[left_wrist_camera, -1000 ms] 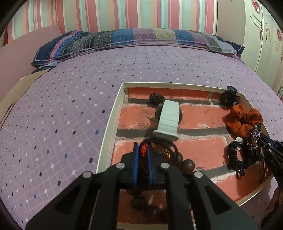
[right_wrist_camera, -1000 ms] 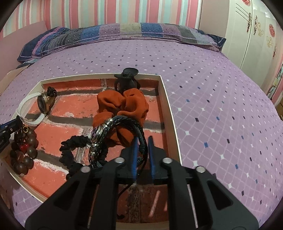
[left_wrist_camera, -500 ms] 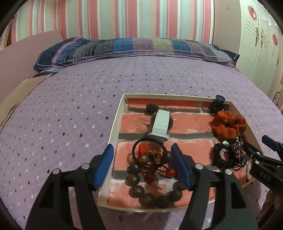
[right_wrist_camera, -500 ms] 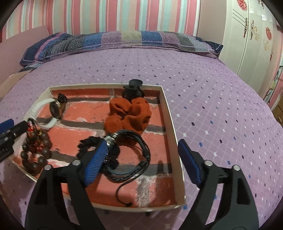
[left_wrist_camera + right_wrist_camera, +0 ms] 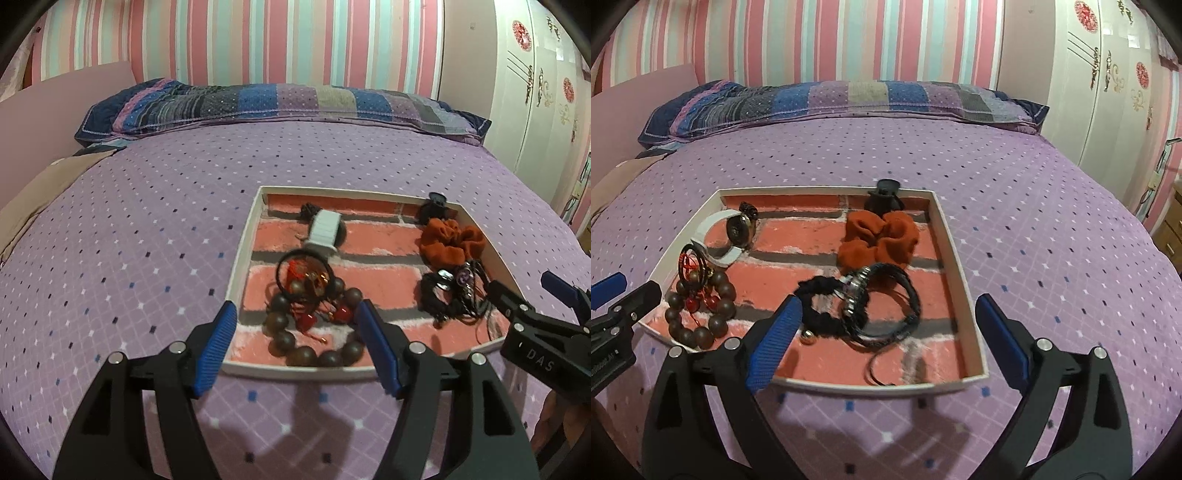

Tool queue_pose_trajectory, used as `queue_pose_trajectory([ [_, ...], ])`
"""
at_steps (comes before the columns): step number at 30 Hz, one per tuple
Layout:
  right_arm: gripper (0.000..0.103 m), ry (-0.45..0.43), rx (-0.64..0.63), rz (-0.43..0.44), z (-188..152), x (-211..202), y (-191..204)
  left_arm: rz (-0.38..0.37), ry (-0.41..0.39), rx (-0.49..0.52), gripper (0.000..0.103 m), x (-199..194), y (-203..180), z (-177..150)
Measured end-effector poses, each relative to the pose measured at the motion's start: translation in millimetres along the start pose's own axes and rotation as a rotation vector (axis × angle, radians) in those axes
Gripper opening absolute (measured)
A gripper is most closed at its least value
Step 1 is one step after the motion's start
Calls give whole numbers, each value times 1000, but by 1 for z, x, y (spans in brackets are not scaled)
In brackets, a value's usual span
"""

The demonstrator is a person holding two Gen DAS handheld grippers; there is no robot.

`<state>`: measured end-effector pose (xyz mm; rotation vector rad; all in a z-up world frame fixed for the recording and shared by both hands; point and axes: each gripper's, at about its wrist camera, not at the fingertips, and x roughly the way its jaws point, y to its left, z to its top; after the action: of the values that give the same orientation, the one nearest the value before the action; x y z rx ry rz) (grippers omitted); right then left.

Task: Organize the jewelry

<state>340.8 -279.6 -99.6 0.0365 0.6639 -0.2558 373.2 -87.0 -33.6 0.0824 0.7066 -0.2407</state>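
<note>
A white-rimmed tray [image 5: 236,266] [image 5: 964,280] with a brick-print floor lies on the purple bed. In it are a brown bead bracelet [image 5: 314,325] [image 5: 698,306] with a black ring charm [image 5: 304,271], a white-strap watch [image 5: 325,230] [image 5: 737,230], an orange scrunchie [image 5: 450,242] [image 5: 879,238], a black hair clip [image 5: 884,195], and black braided bracelets [image 5: 454,295] [image 5: 875,302]. My left gripper [image 5: 295,347] is open and empty, just in front of the tray's near edge. My right gripper [image 5: 886,345] is open and empty, in front of the braided bracelets.
The purple dotted bedspread [image 5: 129,240] surrounds the tray. A striped pillow [image 5: 277,103] lies at the head of the bed. A white wardrobe [image 5: 1108,74] stands at the right. A tan cloth [image 5: 33,199] lies at the bed's left edge.
Both grippers opened, let go of the bead bracelet and the braided bracelets in the tray, and drew back toward me. The jewelry now lies in the tray.
</note>
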Motion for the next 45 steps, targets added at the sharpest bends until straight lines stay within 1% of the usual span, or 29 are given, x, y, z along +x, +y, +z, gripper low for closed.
queue_pose_trajectory([
  [4,93,-10,4,-27,-9,-9,-19,-11,-2,12,67,-8,-16,-7],
  [7,93,-14,18,-38,-17,-15,-36,-43,-13,6,67,-15,-32,-8],
  [12,93,-16,18,-66,-30,-19,-58,-69,-24,16,67,-19,-62,-11],
  [15,93,-12,29,-69,-40,-21,-71,-62,-17,34,67,-16,-79,-23],
  [17,93,-10,25,-73,-50,-24,-79,-79,4,40,67,-13,-86,-34],
  [20,93,-15,25,-72,-64,-33,-87,-81,30,62,67,-13,-93,-53],
  [22,93,-15,36,-65,-71,-39,-92,-106,54,62,67,-17,-93,-63],
  [27,93,-24,50,-43,-84,-61,-95,-121,40,57,67,-44,-85,-84],
  [31,93,-33,37,-17,-92,-80,-86,-96,43,74,67,-63,-81,-105],
  [34,93,-35,15,3,-100,-97,-75,-64,28,94,67,-81,-77,-122],
  [38,93,-36,-2,22,-115,-119,-62,-59,18,71,67,-100,-61,-133],
  [42,93,-33,-3,40,-128,-139,-53,-37,-13,56,67,-117,-47,-137],
  [43,93,-36,-2,43,-129,-143,-52,-33,-18,50,69,-120,-43,-136],
  [44,93,-41,-3,45,-131,-148,-50,-26,-26,44,77,-122,-40,-135],
  [45,93,-48,-3,47,-133,-154,-49,-19,-37,36,82,-125,-38,-136],
])
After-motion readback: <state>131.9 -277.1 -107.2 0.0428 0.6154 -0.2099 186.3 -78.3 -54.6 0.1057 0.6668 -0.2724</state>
